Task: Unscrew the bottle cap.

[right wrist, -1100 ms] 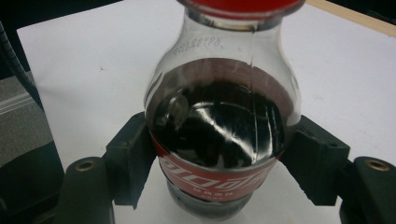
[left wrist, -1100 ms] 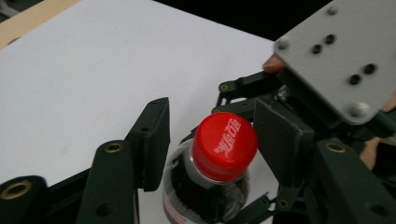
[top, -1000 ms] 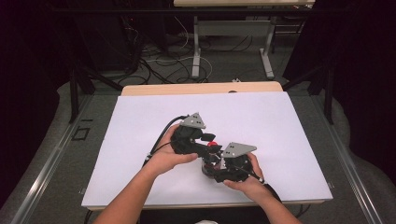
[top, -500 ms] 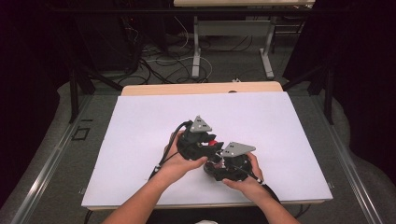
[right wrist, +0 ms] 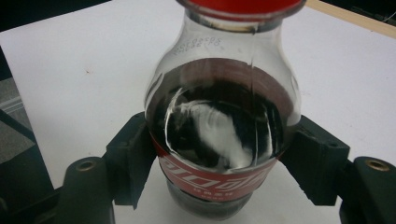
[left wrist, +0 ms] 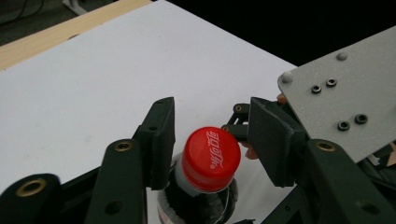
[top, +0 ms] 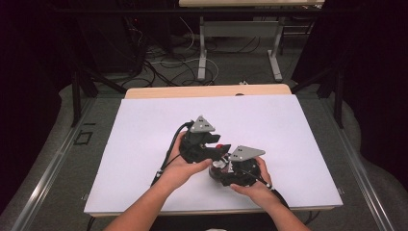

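Observation:
A small cola bottle (right wrist: 219,140) of clear plastic, with dark drink and a red label, stands between the pads of my right gripper (right wrist: 224,158), which is shut on its body. Its red cap (left wrist: 211,158) sits between the jaws of my left gripper (left wrist: 212,122). Those jaws have just been opening, and a narrow gap shows on each side of the cap. In the high view the left gripper (top: 211,147) meets the right gripper (top: 226,166) near the front middle of the table, with the red cap (top: 220,147) peeking out between them.
A white sheet (top: 144,144) covers most of the wooden table (top: 207,91). The right gripper's grey plate (left wrist: 345,98) stands close to the right of my left jaws. Cables and desk legs (top: 202,53) lie on the floor beyond the far edge.
My left hand and gripper have shifted a little to the right, closer over the right gripper. The right hand has kept still.

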